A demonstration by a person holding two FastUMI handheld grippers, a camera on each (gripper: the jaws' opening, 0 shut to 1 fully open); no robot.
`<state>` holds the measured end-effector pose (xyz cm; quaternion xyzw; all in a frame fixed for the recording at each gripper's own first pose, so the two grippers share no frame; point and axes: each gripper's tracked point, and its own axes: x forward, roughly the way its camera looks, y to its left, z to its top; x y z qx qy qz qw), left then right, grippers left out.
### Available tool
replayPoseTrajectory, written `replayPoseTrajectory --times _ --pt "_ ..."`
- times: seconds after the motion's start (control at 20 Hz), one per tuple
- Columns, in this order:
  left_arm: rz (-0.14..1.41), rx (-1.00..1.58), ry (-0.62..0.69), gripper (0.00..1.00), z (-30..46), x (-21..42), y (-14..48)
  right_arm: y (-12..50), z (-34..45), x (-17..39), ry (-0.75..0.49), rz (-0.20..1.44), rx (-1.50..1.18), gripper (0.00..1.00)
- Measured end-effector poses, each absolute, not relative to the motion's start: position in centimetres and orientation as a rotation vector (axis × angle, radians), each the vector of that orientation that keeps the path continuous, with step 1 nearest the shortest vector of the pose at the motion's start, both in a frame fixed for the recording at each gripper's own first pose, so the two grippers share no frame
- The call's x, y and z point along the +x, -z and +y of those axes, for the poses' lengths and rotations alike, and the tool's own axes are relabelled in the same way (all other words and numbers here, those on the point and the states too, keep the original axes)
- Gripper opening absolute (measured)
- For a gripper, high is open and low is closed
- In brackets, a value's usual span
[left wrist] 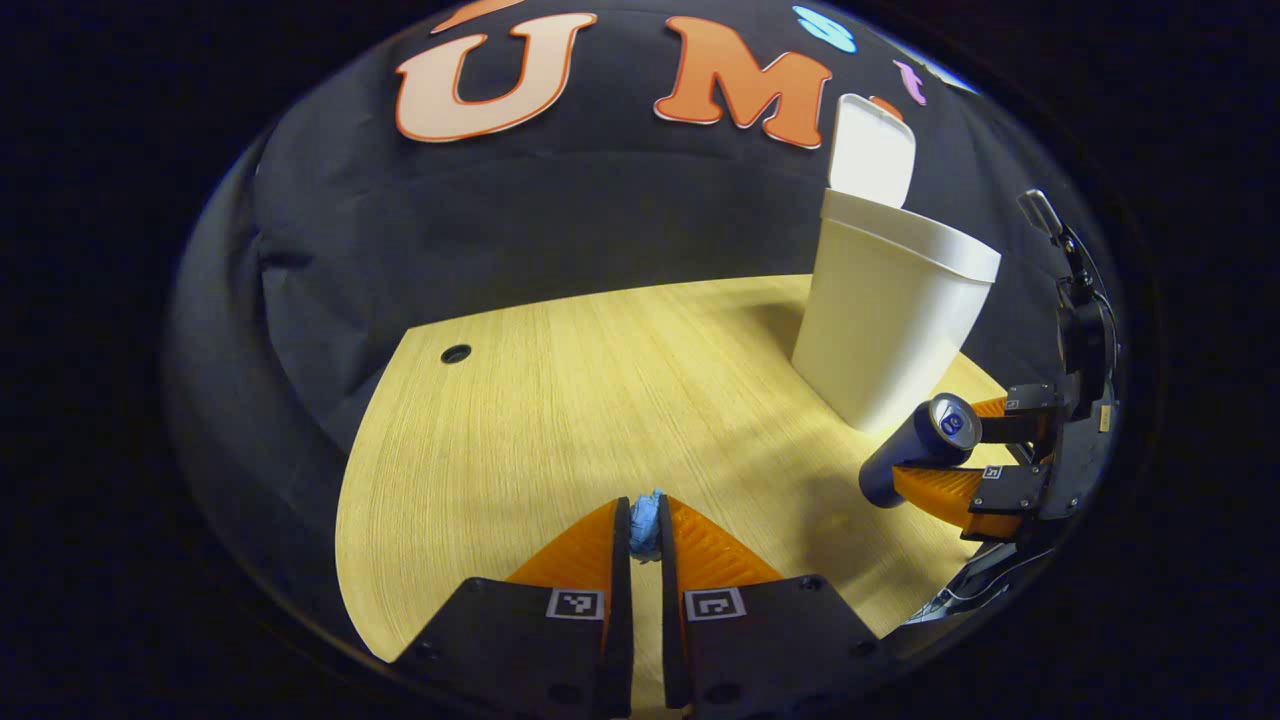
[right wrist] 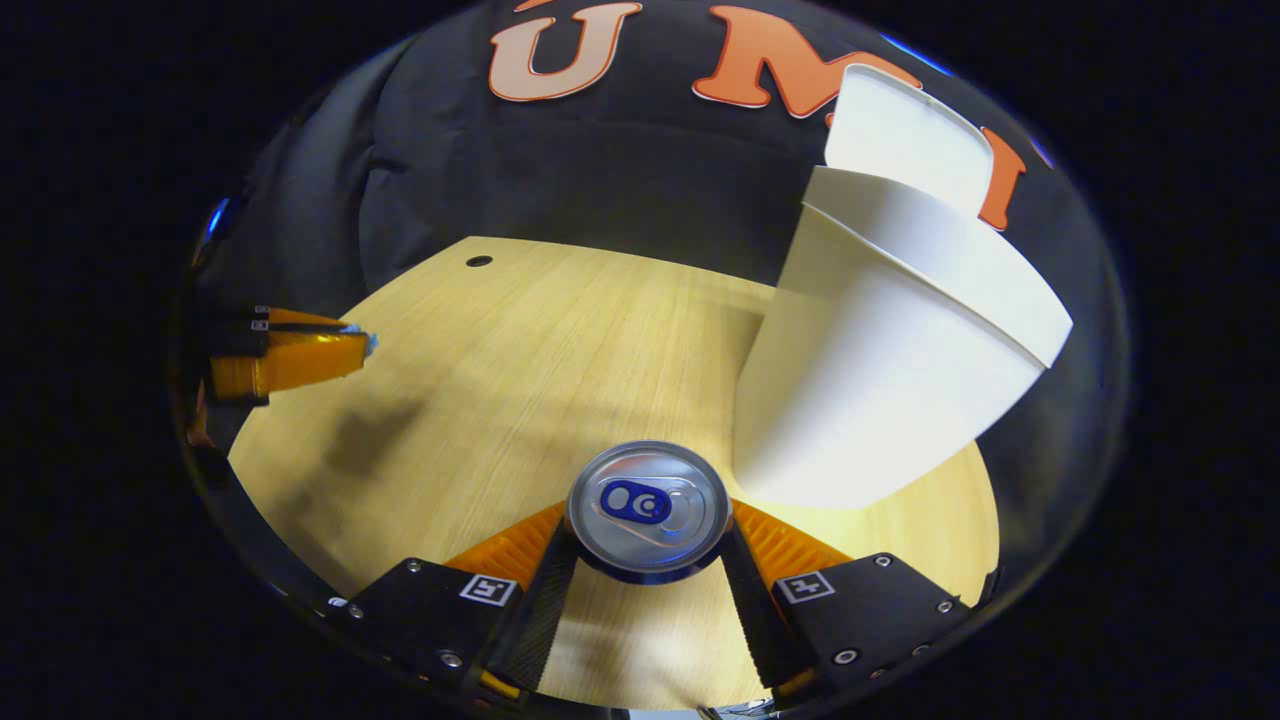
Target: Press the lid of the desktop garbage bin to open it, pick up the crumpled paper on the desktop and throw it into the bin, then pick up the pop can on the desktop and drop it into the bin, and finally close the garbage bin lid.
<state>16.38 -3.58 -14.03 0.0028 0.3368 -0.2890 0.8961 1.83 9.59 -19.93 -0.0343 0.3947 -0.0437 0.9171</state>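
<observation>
1. Two grippers over one wooden desk (left wrist: 560, 400).
2. Left gripper (left wrist: 646, 525): fingers nearly together, pinching the crumpled paper (left wrist: 645, 527) at their tips, above the near part of the desk.
3. Right gripper (right wrist: 648, 540): fingers spread around the can (right wrist: 648, 510), one pressing each side, the can's top toward the camera. In the left gripper view it (left wrist: 955, 455) holds the can (left wrist: 915, 450) tilted, off the desk, just near of the bin.
4. Bin (left wrist: 885, 310): white, standing far right on the desk, lid (left wrist: 872, 150) raised upright behind its mouth.
</observation>
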Motion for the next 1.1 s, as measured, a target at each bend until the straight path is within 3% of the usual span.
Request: replayPoseTrajectory --times 0.3,1.05,1.1 --pt "0.577 -0.006 0.674 0.16 -7.1 17.8 8.6 20.4 8.9 2.2 0.164 0.8 -0.04 0.79" --pt "0.369 -0.124 0.736 0.15 -23.6 18.9 -5.5 20.2 8.9 2.3 0.144 0.737 -0.017 0.79" --pt "0.356 -0.131 0.737 0.15 -24.4 19.0 -6.2 20.3 8.6 2.3 0.146 0.734 -0.01 0.75"
